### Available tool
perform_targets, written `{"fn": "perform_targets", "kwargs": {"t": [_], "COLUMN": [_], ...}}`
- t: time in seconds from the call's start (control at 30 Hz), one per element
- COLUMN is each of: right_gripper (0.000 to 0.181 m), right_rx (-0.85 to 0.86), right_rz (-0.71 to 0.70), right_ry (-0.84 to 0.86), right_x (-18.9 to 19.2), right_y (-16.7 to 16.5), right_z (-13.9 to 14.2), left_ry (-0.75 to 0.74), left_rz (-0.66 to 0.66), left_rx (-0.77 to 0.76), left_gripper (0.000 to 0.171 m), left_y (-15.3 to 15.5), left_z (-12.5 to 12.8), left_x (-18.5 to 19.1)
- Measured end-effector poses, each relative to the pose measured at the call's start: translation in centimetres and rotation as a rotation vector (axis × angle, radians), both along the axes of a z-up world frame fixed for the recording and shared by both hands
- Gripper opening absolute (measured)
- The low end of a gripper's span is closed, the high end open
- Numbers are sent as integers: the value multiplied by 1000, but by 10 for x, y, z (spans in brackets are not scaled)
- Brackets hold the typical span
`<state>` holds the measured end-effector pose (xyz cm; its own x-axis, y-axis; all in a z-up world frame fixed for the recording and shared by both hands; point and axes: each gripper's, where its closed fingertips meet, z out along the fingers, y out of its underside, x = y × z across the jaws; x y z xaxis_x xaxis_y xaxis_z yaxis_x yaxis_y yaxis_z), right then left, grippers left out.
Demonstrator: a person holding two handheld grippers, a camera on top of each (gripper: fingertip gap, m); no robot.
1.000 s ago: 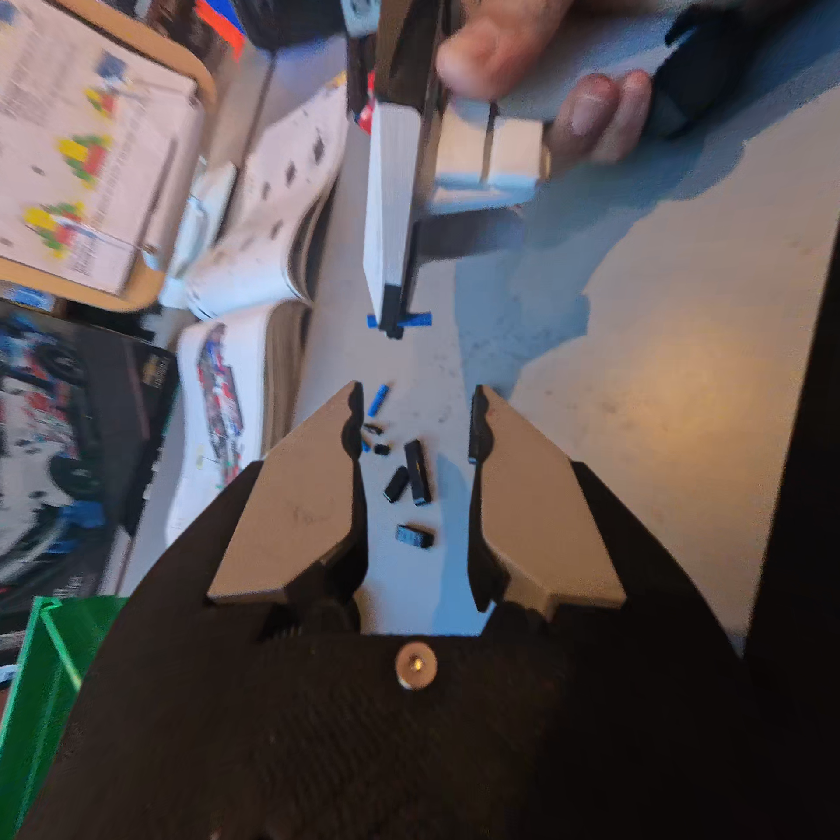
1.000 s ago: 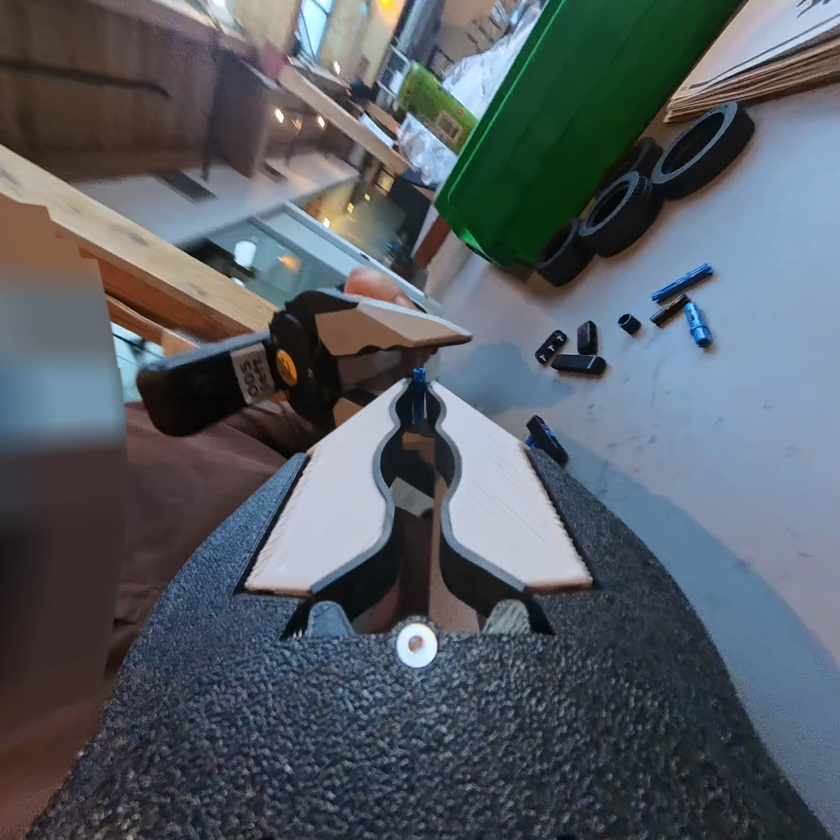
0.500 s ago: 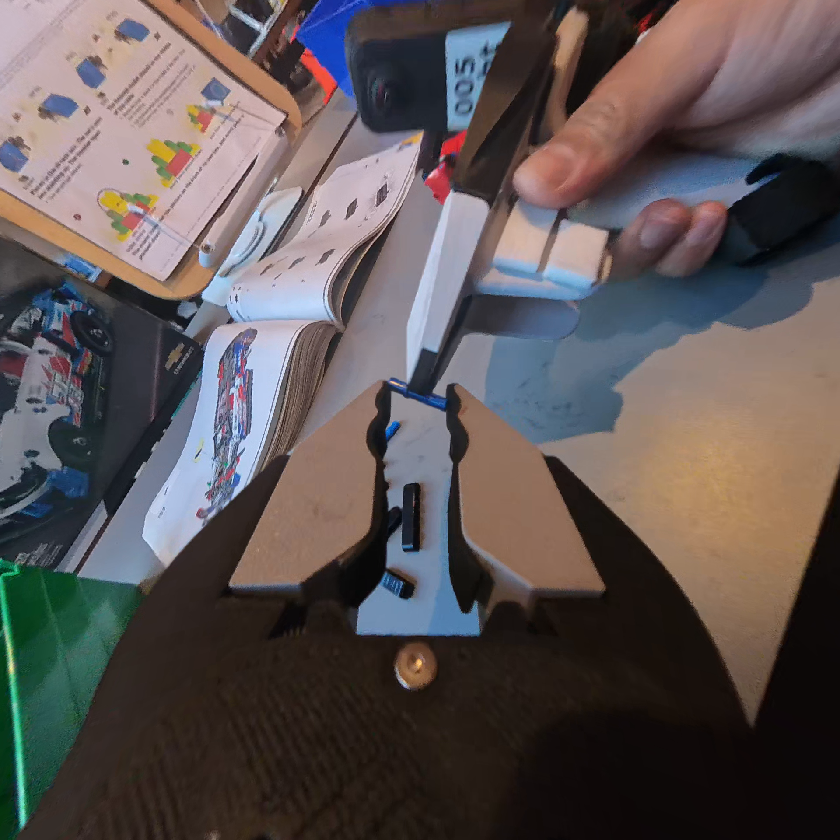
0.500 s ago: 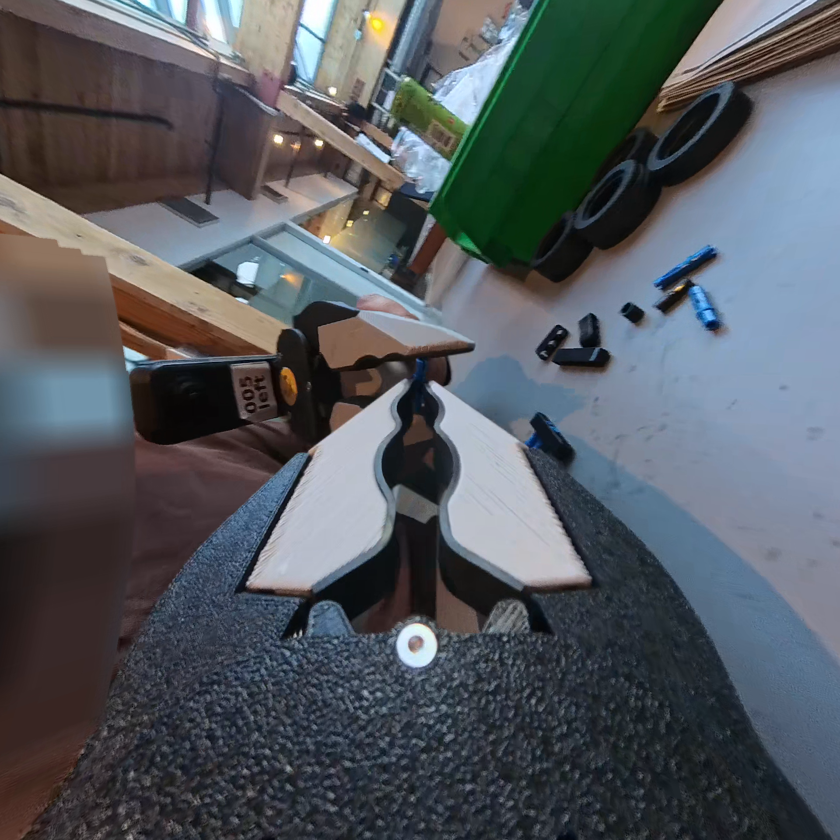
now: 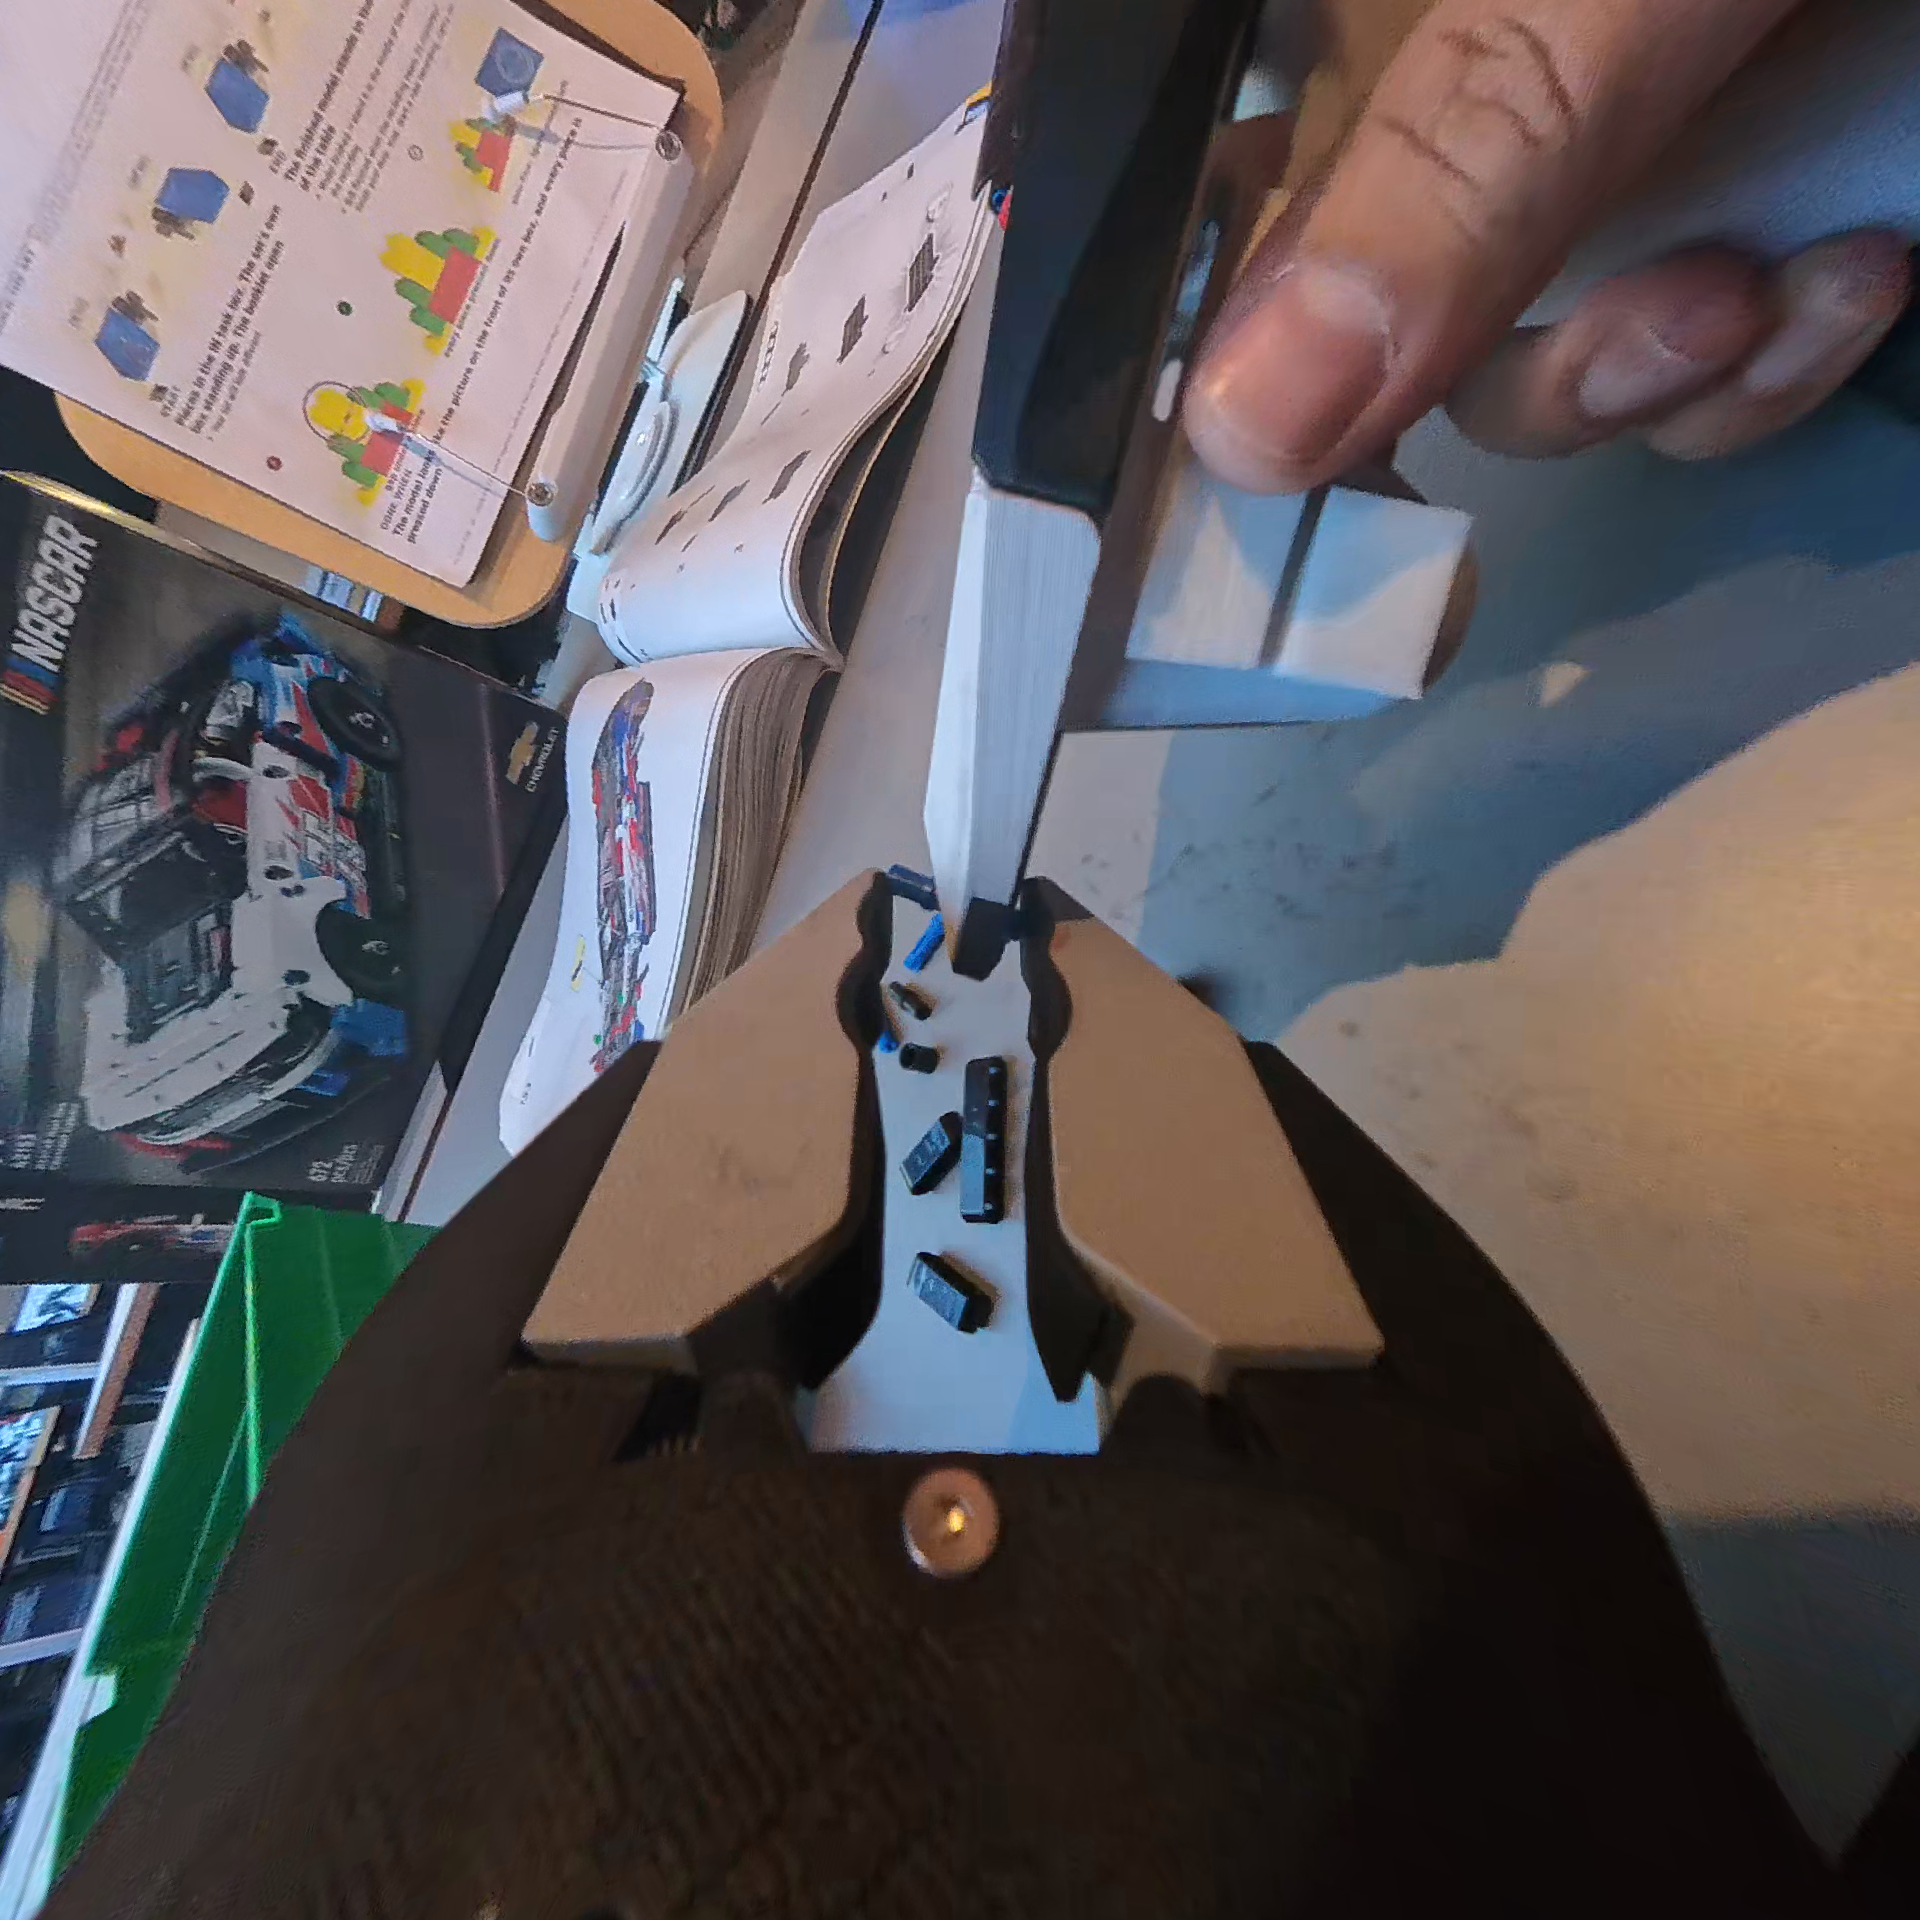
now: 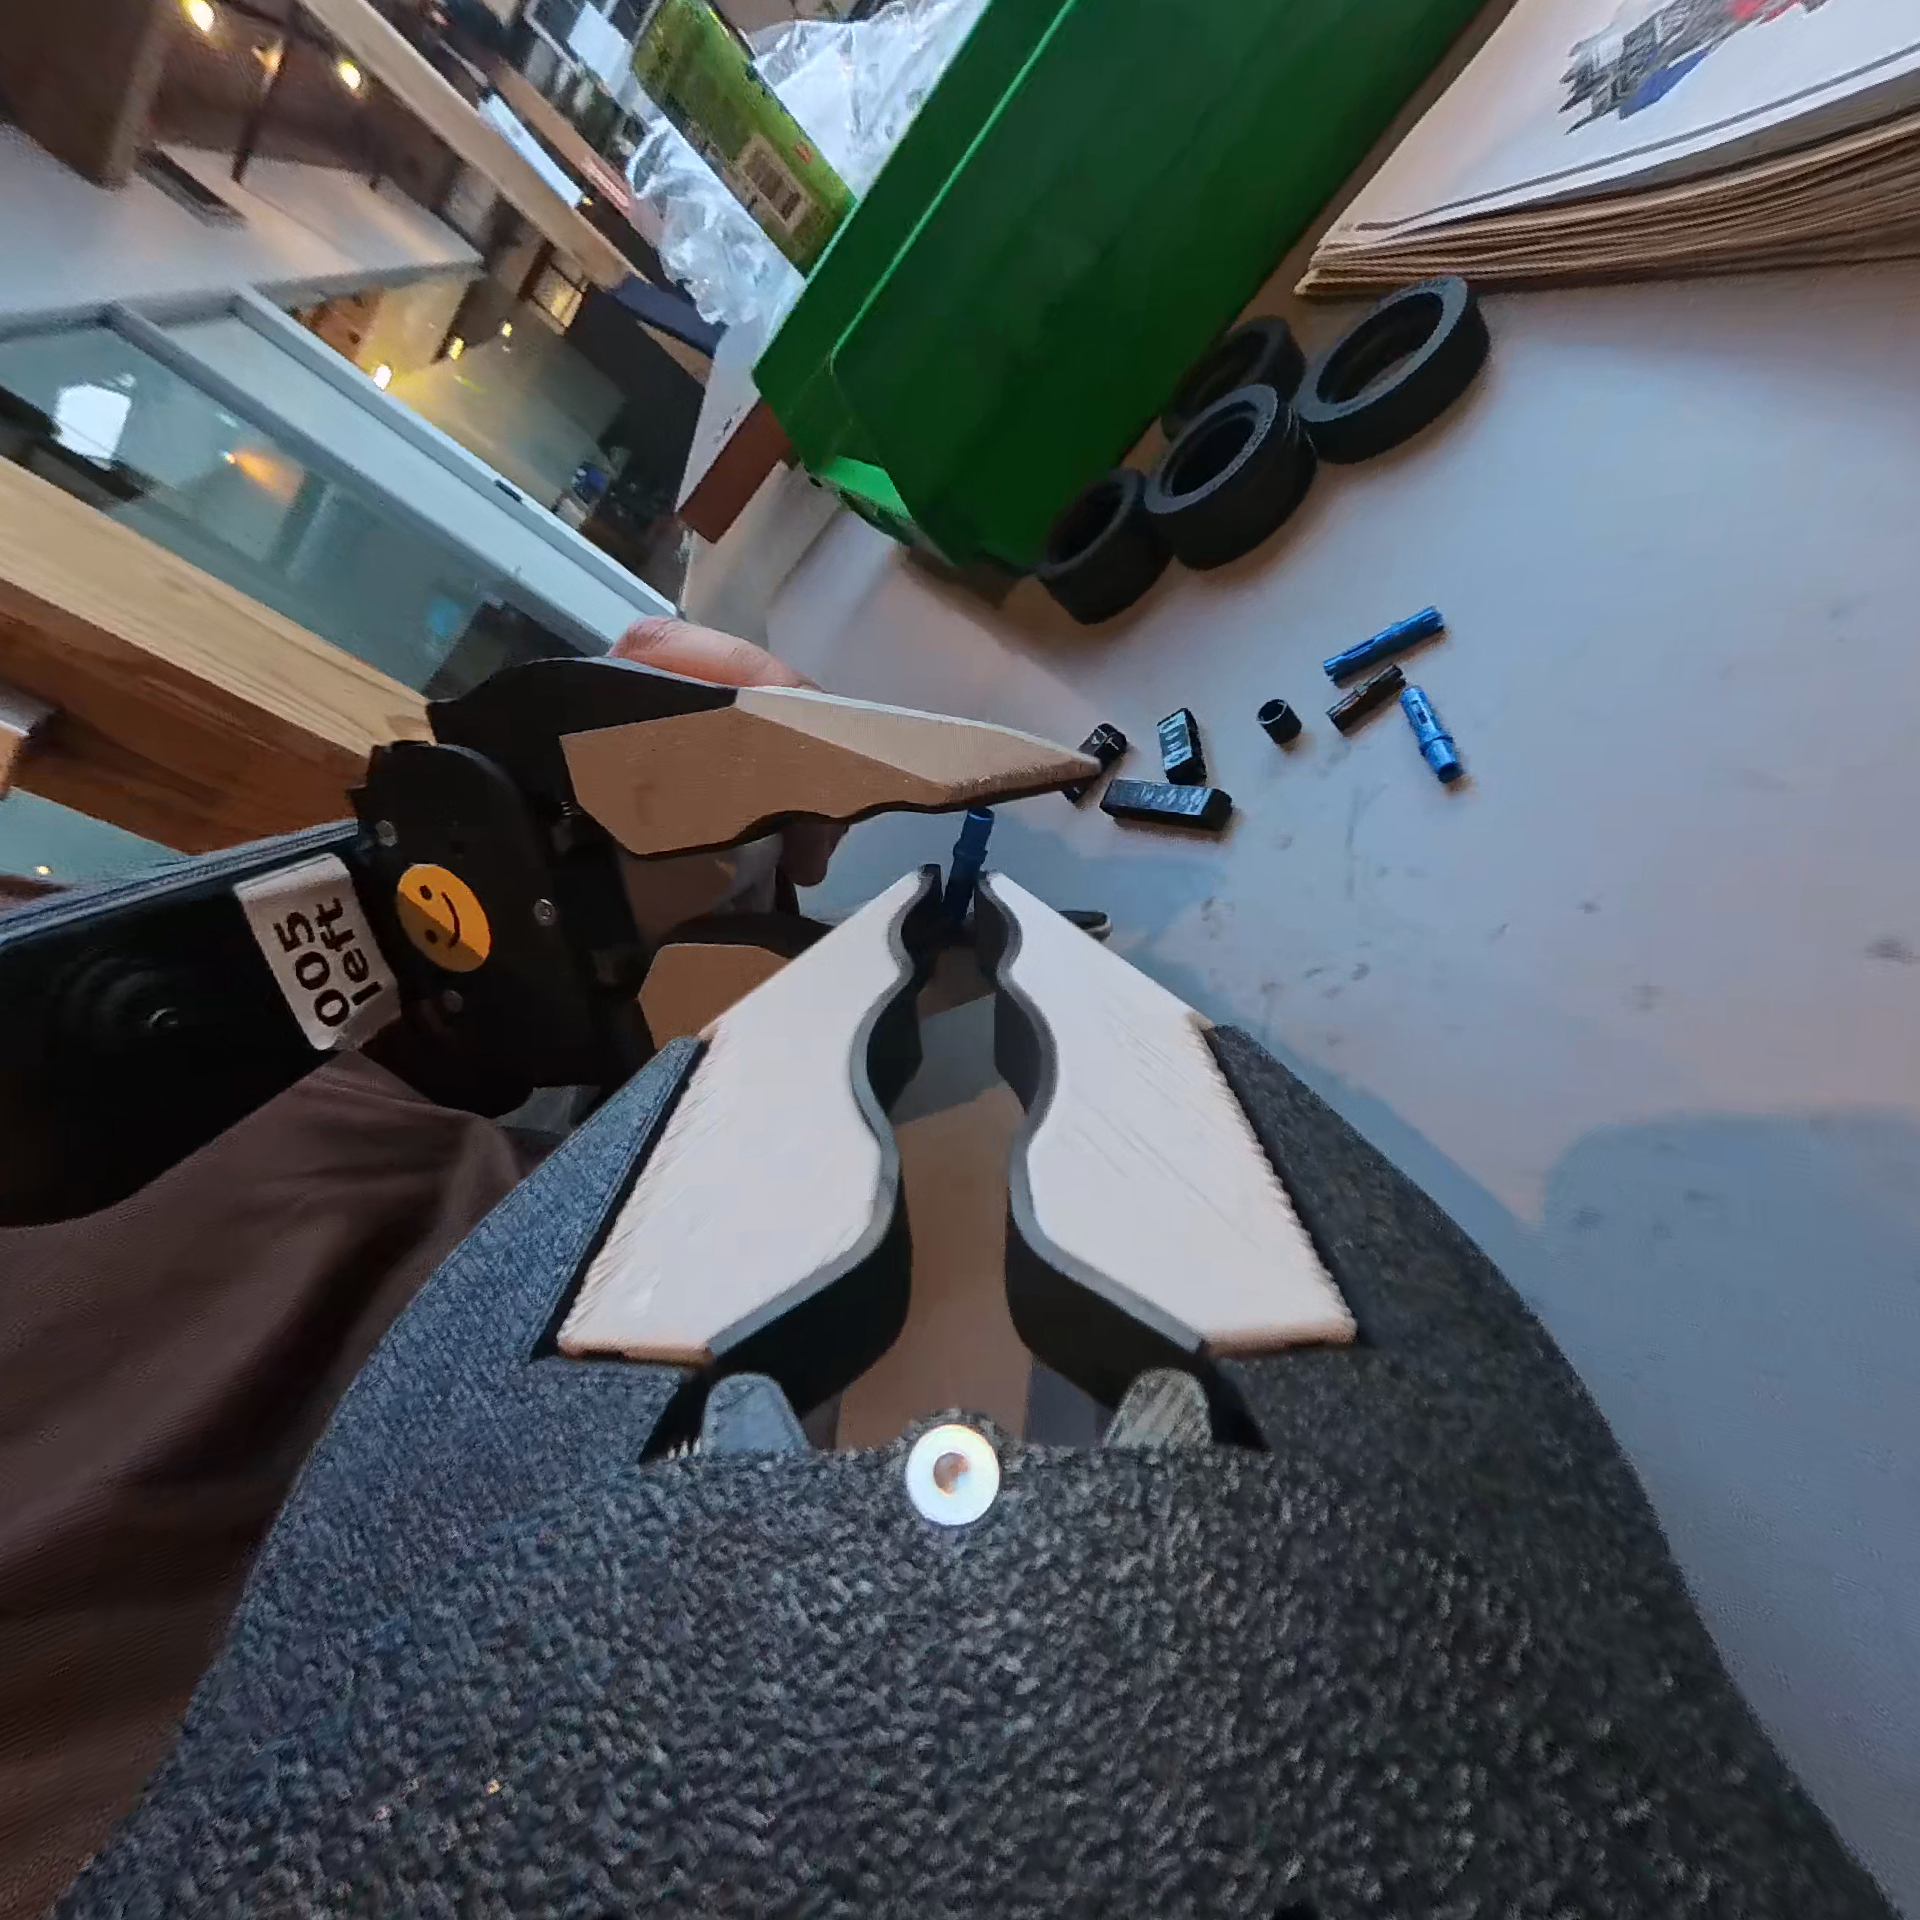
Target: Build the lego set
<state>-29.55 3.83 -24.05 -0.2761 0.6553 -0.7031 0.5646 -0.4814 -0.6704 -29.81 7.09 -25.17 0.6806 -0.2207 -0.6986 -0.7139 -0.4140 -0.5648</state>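
My right gripper [image 6: 954, 902] is shut on a short blue pin [image 6: 968, 854] that sticks out past its tips. In the left wrist view its white finger [image 5: 997, 727] comes down from above, held by a hand [image 5: 1403, 260], and its black tip sits between my left gripper's tips [image 5: 958, 896]. My left gripper is open, with its jaws narrowed around that tip and the pin's end [image 5: 912, 881]. From the side, its upper finger [image 6: 831, 764] lies just over the pin. Loose on the grey table are a black beam [image 5: 982, 1143], small black connectors [image 5: 930, 1151] and blue pins [image 6: 1432, 732].
Several black tyres [image 6: 1226, 478] lie by a green bin [image 6: 1039, 260], which also shows in the left wrist view [image 5: 208, 1455]. An open instruction book [image 5: 665, 852], the set's box [image 5: 239, 831] and a clipboard with a sheet [image 5: 312, 208] stand at the left. The tips of both grippers are at nearly the same place.
My left gripper has narrowed from wide open and moved forward until its tips bracket the right gripper's tip and blue pin. The right gripper has kept hold of the pin.
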Motion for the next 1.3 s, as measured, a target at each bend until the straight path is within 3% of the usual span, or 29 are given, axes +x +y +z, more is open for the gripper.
{"fn": "perform_targets", "kwargs": {"t": [0.13,0.27,0.37,0.43,0.57,0.7,0.93,1.13,1.3], "right_gripper": [4,4,4,4,4,9,13,16,3], "right_rx": [48,132,291,398,570,654,737,801,800], "right_rz": [-7,124,175,186,199,208,198,248,248], "right_ry": [-32,-191,-314,-361,-391,-369,-279,-266,-230], "right_x": [5,27,38,41,44,45,50,52,50], "right_y": [7,0,-1,2,6,7,11,8,7], "right_z": [-3,-24,-46,-53,-60,-60,-46,-56,-61], "left_ry": [-139,-384,-575,-617,-606,-699,-562,-543,-548], "left_rz": [-27,-47,-103,-117,-130,-242,-152,-221,-298], "left_rx": [-81,-357,-530,-562,-547,-627,-557,-579,-613], "left_gripper": [34,45,38,39,40,36,42,58,44], "left_y": [-8,-35,-55,-61,-62,-75,-60,-36,-35], "left_z": [-10,-40,-48,-48,-49,-45,-41,-49,-49], "left_x": [4,-1,3,3,9,41,8,9,14]}}
